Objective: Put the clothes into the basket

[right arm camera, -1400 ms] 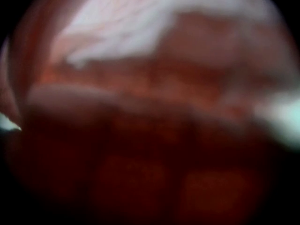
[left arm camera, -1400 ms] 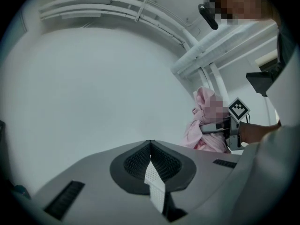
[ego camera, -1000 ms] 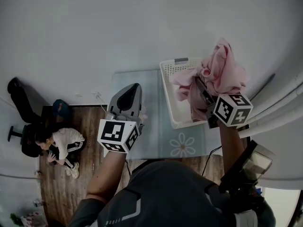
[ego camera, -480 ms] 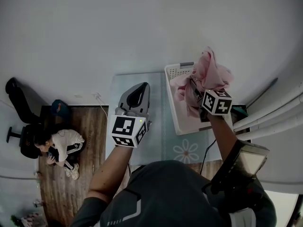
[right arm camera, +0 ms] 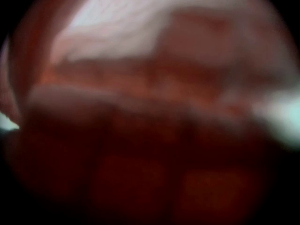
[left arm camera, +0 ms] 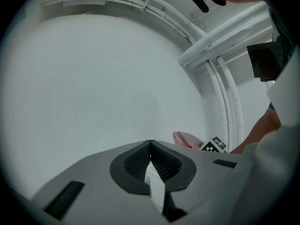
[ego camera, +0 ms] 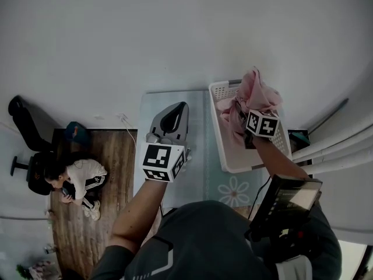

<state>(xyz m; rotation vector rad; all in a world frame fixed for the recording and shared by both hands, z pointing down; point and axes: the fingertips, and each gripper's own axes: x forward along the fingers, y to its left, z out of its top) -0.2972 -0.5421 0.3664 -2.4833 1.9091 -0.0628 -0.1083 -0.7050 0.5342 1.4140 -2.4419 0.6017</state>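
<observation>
While my right gripper is pinching the pink clothes over the basket so they drop inside, my left gripper is waiting aside, jaws pressed together

pink cloth is filling the whole view, very close and blurred; it is covering the jaws, and the lower part is looking dark.

The basket stood at the table's right end, clothes bunched over it, a person on the floor left.
</observation>
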